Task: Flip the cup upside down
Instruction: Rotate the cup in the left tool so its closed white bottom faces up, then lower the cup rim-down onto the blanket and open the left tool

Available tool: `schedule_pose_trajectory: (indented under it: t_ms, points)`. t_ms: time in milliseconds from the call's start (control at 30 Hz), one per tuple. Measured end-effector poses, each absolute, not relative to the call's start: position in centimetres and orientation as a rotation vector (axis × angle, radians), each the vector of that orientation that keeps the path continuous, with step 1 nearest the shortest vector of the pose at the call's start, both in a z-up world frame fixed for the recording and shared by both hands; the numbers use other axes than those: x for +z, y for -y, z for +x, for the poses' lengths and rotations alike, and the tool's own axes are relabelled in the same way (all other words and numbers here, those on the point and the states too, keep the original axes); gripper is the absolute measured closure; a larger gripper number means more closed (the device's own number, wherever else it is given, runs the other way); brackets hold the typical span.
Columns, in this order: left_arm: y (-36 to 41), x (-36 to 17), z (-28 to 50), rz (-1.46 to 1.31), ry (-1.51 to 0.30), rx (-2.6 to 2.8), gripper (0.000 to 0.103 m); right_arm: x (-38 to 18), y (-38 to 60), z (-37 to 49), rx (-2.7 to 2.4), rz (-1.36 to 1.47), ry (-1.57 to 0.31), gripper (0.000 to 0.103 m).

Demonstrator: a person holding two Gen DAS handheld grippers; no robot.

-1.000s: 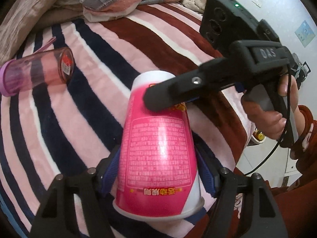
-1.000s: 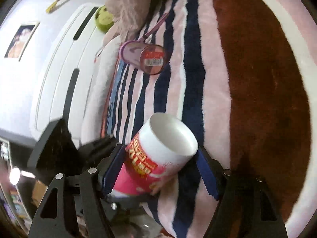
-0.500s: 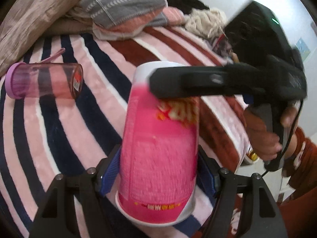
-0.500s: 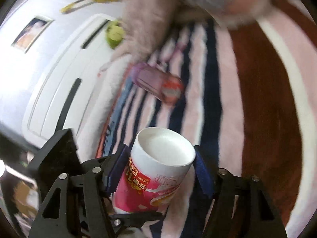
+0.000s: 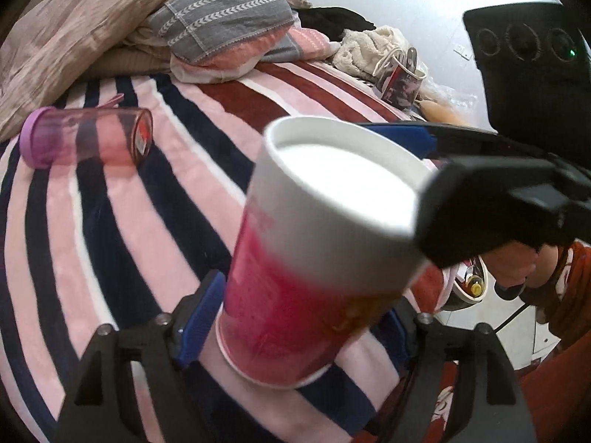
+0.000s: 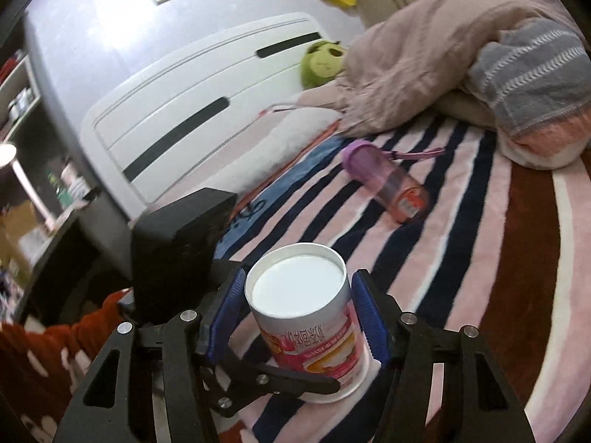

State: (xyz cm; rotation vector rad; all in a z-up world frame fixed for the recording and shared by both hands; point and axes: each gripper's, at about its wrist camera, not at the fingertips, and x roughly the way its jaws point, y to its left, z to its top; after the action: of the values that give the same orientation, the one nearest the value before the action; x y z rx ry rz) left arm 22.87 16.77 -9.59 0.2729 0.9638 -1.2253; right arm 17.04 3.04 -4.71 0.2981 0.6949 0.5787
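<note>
Bedding forms the work surface: a plush striped blanket (image 5: 122, 221) in pink, navy, white and dark red covers the bed, with a white panelled headboard (image 6: 192, 110) behind it in the right wrist view. At far left in the left wrist view, a translucent purple bottle (image 5: 86, 141) lies on its side on the blanket, lid to the left, well apart from the cup. Behind it sit a crumpled beige duvet (image 5: 92, 26) and a grey knitted cloth (image 5: 225, 14) over a pink striped pillow. The cup (image 5: 317, 243) stands inverted near the middle, its wide mouth down on the blanket and its recessed white base facing up; it is a tapered paper cup, glossy pink with printed text that reads upside down in the right wrist view. The left gripper (image 5: 295, 321) has its blue-padded fingers set to either side of the lower part of the cup; contact is not clear, and I cannot tell whether they clamp it. The right gripper (image 6: 297, 313) straddles the upper part of the cup (image 6: 306, 317): its blue ribbed pads (image 6: 365, 317) stand just beside the white wall near the base on both sides, with a sliver of gap apparent on each side, so the fingers look spread rather than clamped. In the left wrist view that gripper enters from the right as a black finger across the cup's upper rim. A green plush toy (image 6: 323, 61) rests against the headboard.
</note>
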Motion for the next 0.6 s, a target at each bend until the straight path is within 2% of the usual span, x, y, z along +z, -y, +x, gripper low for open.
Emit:
schedule_pose_trajectory:
  t_ms: [133,333,500,600]
  points:
    - [-18.0,-9.6,22.0,0.216,-0.971,-1.22,0.015,-4.8,-4.4,15.1,0.622,0.269,-0.711,0.046]
    - [-19.0,-9.3,21.5,0.19,-0.982,-1.157,0.013,-4.9,-5.2,14.2,0.59,0.245,-0.724,0.045]
    - [-19.8,-8.2,21.0,0.184,-0.95,-1.117,0.012,-4.2,-4.6,13.8,0.538,0.257,-0.7,0.033]
    - [-20.4,-7.1,20.5,0.187,-0.919,-1.072,0.007,-3.6,-4.2,13.3,0.485,0.263,-0.685,0.026]
